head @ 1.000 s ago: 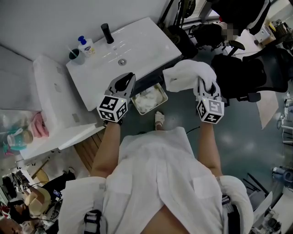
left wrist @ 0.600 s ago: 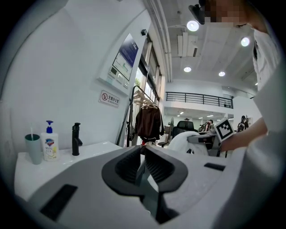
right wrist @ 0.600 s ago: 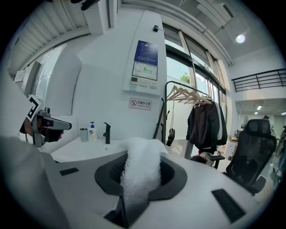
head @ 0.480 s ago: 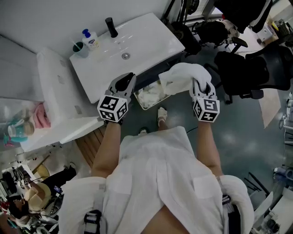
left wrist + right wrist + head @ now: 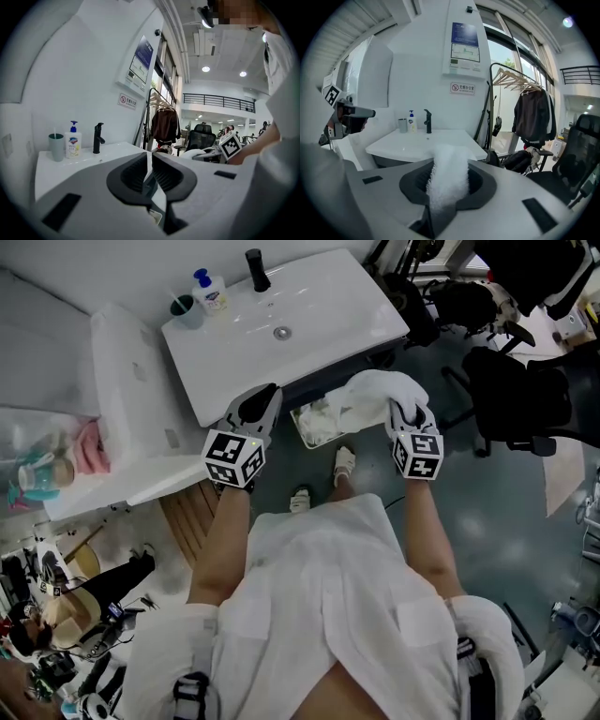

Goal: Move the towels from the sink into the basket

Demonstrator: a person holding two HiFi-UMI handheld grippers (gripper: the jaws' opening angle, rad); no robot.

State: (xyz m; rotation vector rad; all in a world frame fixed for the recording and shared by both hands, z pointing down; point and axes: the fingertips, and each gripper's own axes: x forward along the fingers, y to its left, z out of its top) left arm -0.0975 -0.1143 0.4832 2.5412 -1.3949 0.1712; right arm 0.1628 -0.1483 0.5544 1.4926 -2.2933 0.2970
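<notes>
Right gripper (image 5: 406, 415) clamping towel (image 5: 371, 390) over basket (image 5: 309, 442), beside sink (image 5: 323, 315) edge.

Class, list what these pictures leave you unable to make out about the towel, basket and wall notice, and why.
Basket: in the head view the towel held by the right gripper covers its right side, so its fill is unclear.
Towel: in the right gripper view only a strip shows between the tongs; the gripper's body hides the rest.
Wall notice: right gripper view, print too small.
</notes>
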